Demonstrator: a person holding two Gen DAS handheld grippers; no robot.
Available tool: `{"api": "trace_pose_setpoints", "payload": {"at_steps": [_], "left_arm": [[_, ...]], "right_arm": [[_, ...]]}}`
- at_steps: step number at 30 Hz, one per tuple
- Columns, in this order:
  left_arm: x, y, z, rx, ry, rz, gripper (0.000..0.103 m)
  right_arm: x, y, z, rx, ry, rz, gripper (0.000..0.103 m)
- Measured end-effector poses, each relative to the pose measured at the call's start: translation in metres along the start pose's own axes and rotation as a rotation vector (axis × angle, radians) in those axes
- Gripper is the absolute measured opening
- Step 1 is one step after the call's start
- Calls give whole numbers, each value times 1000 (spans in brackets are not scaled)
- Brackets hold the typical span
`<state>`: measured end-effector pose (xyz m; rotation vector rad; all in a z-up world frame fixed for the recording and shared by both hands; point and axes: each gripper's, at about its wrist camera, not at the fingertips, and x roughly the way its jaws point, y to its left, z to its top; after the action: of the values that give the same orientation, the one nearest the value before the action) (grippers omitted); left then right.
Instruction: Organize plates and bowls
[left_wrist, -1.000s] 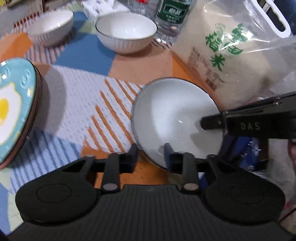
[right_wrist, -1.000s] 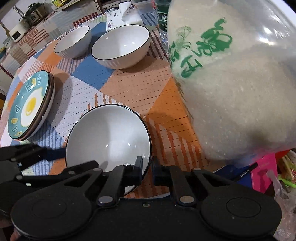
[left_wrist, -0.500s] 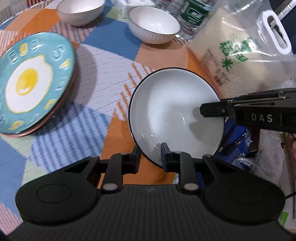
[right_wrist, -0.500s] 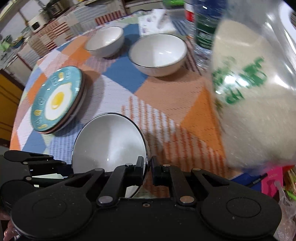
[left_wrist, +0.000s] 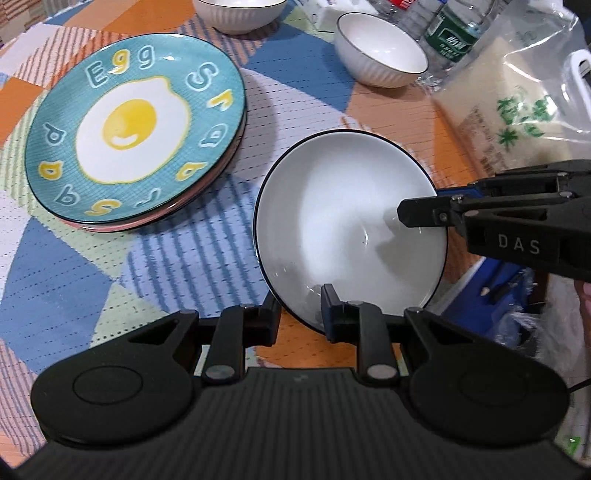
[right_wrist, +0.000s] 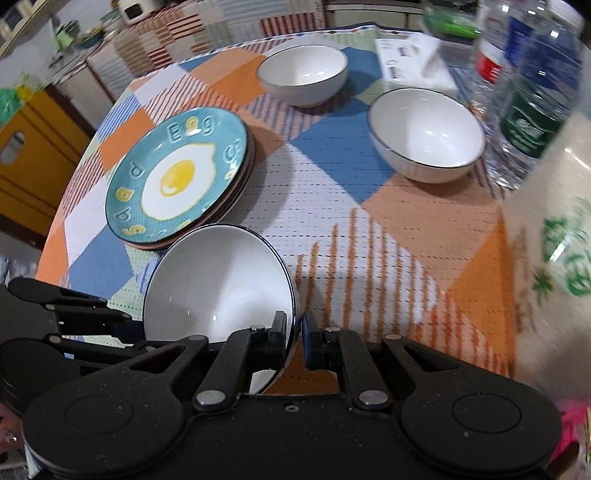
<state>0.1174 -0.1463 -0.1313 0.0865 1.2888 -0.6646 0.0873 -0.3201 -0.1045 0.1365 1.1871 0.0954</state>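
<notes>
I grip a white, black-rimmed bowl (left_wrist: 347, 218) with both tools above the patterned bench (left_wrist: 66, 288): my left tool (left_wrist: 299, 317) is pinched onto its near rim at 6 o'clock, one finger inside and one outside, while my right tool (right_wrist: 294, 341) is clamped tight on the rim at the bowl's 3 o'clock, its fingers (left_wrist: 421, 214) reaching in from the right in the left wrist view. The bowl is tilted, its hollow facing the cameras. Just beyond it, at 10 o'clock, a stack of plates (left_wrist: 136, 129) sits on the cloth, the top one teal with a fried egg and the letters "Egg". To the right, at 2 o'clock, stands a clear bag of rice (left_wrist: 517, 110) with green print. Farther back, two more white bowls rest apart on the bench, one at 1 o'clock (left_wrist: 382, 48) and one at 12 o'clock (left_wrist: 240, 14), with plastic bottles (left_wrist: 450, 33) beside the nearer of them.
</notes>
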Motion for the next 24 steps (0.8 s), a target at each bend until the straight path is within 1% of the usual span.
{"api": "trace_pose_setpoints", "payload": {"at_steps": [2,8,11,14,15,19,20,22,23,24], "left_arm": [[3,0,-2,5,-3,16,21],[12,4,-4,-4,8,20,21],[16,5,-5,-10,17,13,21],[16,6,-5,-24,-2,4,22],[17,6,-5,-27,-2,6,22],[10,9,-5,-39,0,-11,25],[8,11,-5,-41,2,-14,25],[1,12,-4,-32,5,-14,25],[-4,12,-4,-24,1,-15,25],[-10,12,-3,-17,-4,-17,27]], "right_arm": [[6,0,-2,-19,-5,11,12],[17,-1,-4,-46,-12,44,12],[20,1,-6,-78,-14,34,12],[24,3,-9,-110,-18,19,13],[25,3,-10,-117,-28,12,16],[20,5,-9,-143,-54,-1,16],[14,5,-9,-140,-78,-2,17],[3,3,-6,-133,-112,12,22],[-3,1,-5,-130,-131,12,28],[-11,-1,-3,-128,-152,9,30]]}}
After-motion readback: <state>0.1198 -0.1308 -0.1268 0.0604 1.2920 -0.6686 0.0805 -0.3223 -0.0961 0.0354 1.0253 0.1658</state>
